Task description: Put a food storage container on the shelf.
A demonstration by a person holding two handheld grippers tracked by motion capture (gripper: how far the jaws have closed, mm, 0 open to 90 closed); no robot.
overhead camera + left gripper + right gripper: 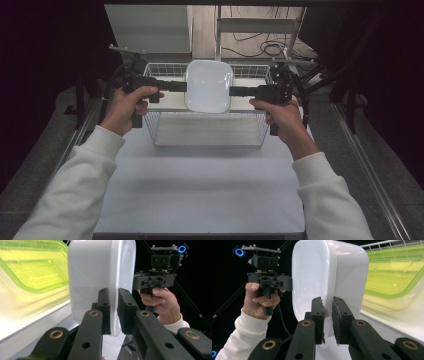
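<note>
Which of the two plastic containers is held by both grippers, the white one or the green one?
The white container: the left gripper and right gripper clamp its opposite rims. The green-lidded one lies untouched below.

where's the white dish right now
In the high view the white dish hangs above the wire basket, gripped between left claw and right claw.

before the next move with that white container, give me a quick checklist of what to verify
1. Left hand-held gripper clamped on the rim of the white container: ok.
2. Right hand-held gripper clamped on the opposite rim: ok.
3. Container held level between both: ok in the high view.
4. Container above the top edge of the wire basket: cannot tell.
5. Clearance from the green-lidded box behind it: apart, ok.
6. Whether the container holds anything: cannot tell.
</note>
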